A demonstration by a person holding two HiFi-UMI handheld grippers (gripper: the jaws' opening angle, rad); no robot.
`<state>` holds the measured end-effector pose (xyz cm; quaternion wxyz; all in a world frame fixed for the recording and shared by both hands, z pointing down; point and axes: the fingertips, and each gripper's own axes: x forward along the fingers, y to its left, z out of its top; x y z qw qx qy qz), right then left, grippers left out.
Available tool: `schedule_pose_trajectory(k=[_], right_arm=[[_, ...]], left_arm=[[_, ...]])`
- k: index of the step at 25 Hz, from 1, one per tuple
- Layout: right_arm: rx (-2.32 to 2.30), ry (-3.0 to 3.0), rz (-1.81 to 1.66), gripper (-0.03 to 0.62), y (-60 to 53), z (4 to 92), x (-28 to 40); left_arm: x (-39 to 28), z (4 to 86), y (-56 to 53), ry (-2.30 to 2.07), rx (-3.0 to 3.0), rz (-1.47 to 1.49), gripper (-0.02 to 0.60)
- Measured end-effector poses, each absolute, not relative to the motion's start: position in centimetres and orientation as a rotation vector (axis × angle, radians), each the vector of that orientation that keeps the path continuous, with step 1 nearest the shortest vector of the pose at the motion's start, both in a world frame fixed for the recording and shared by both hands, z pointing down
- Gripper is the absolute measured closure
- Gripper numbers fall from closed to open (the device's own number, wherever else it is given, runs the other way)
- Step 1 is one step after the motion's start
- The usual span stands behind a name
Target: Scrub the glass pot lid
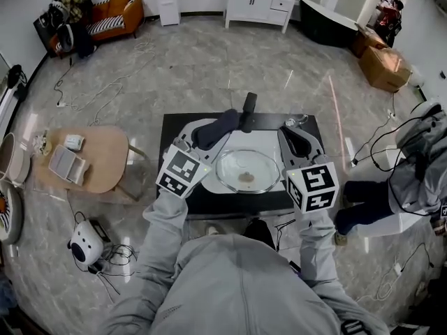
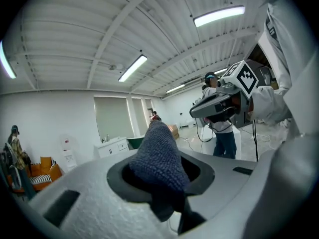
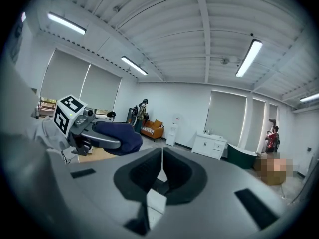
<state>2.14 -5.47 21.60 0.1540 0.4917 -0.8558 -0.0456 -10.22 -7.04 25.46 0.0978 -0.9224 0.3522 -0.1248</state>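
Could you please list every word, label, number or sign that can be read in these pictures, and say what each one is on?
No readable words or numbers anywhere.
Left marker cube: black-and-white square patterns only, no letters.
Right marker cube: the same.
Glass lid: no print visible.
Wooden side table: whatever lies on it is too small to read.

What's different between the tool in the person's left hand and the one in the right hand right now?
The left tool grips a dark blue knitted cloth between its jaws; the right tool holds nothing. The left tool's jaws are held apart by the cloth, while the right tool's are pressed together. Both sit beside the glass pot lid, one on each side.
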Motion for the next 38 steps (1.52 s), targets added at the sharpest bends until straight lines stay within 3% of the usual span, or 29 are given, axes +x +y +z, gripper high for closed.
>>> schedule_pose_trajectory(k=[19,38], right_arm=[[1.324,-2.527,-0.257,0.565,-5.5,17.2,0.0],[1.302,-2.542,-0.262,0.565,-5.3,17.3,-0.9]], left_arm=[[-10.7,17.1,-5.6,1.062,-2.565,-0.221,0.462],[-10.7,18.0,-5.5,1.029,-2.584,-0.257,0.462]])
